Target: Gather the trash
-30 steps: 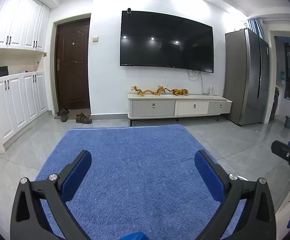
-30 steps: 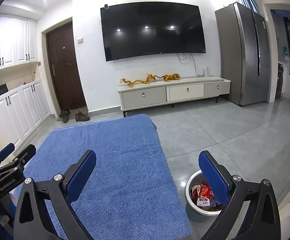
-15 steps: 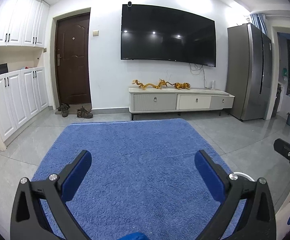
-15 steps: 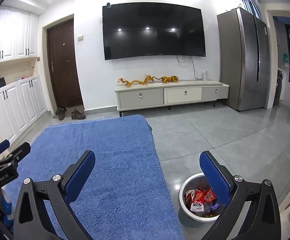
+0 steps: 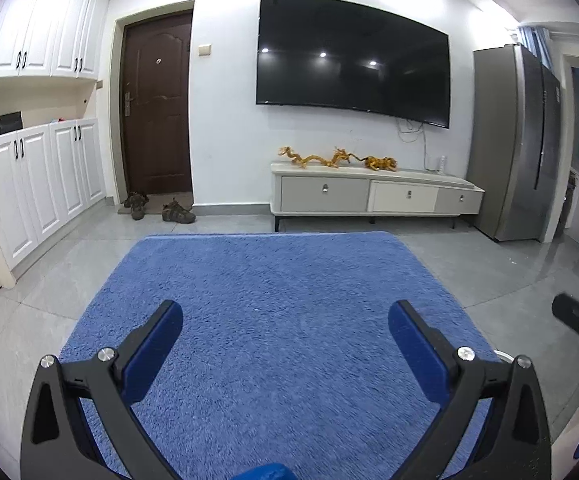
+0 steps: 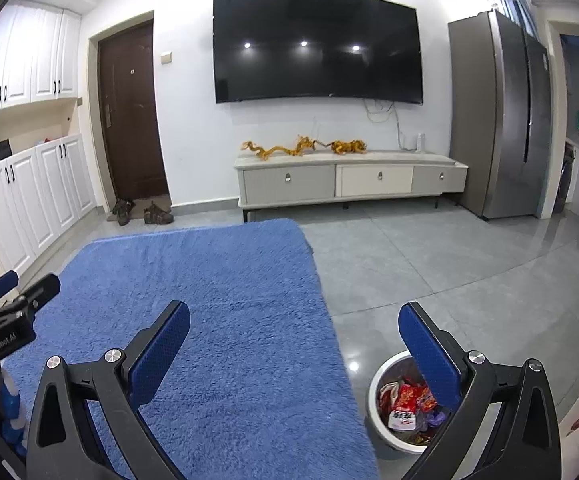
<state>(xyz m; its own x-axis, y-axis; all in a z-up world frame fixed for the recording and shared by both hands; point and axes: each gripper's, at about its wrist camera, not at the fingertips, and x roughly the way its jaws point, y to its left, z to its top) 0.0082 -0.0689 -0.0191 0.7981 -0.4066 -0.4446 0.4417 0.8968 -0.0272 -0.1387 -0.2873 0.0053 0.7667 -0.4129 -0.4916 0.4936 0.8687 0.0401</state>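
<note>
Blue rug [image 5: 273, 320] under both spread, empty tongs; trash bin [image 6: 381, 436] only in right view.

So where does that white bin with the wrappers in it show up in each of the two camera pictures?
Left wrist view: only a thin white sliver of the bin's rim peeks out at lower right, behind the left gripper's right finger.
Right wrist view: the bin sits on the grey floor at lower right, partly behind the right gripper's right finger, wrappers visible inside.
Shared landmark: the blue rug; the bin stands just off its right edge.
</note>
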